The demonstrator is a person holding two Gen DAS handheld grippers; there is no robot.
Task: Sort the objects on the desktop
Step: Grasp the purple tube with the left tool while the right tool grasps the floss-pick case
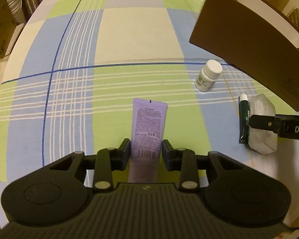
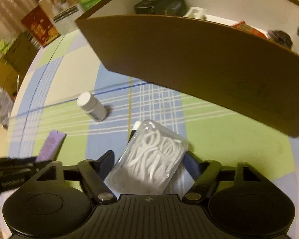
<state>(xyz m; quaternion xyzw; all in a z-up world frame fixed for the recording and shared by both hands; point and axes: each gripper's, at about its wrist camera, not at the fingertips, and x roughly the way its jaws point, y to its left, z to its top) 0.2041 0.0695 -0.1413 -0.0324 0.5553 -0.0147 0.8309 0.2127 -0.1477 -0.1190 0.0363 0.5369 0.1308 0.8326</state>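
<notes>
A: Currently, we hold the purple tube (image 1: 147,127) in the left tool (image 1: 146,149), its pads pressed against both sides of the tube's lower body. The tube stands above the plaid cloth of the surface (image 1: 129,39), its crimped end pointing away from us.

B: Confirmed. Our right tool (image 2: 149,159) brackets the clear case of floss picks (image 2: 151,159). Its jaws stand partly closed around the case, but we cannot tell whether the pads are pressing yet. The case lies on the surface just in front of the brown cardboard box (image 2: 189,59).

A: Risk one: the tube is soft. Clamped low, it may pivot or slide out when we tilt it toward the box.

B: Risk two: the case sits skewed between our pads. Closing on its corners could make it twist and squirt free. The green lip balm stick (image 1: 244,119) touches the case and may be dragged along.

A: Also note the white pill bottle (image 1: 208,75) standing close by. A careless swing could knock it over.
</notes>
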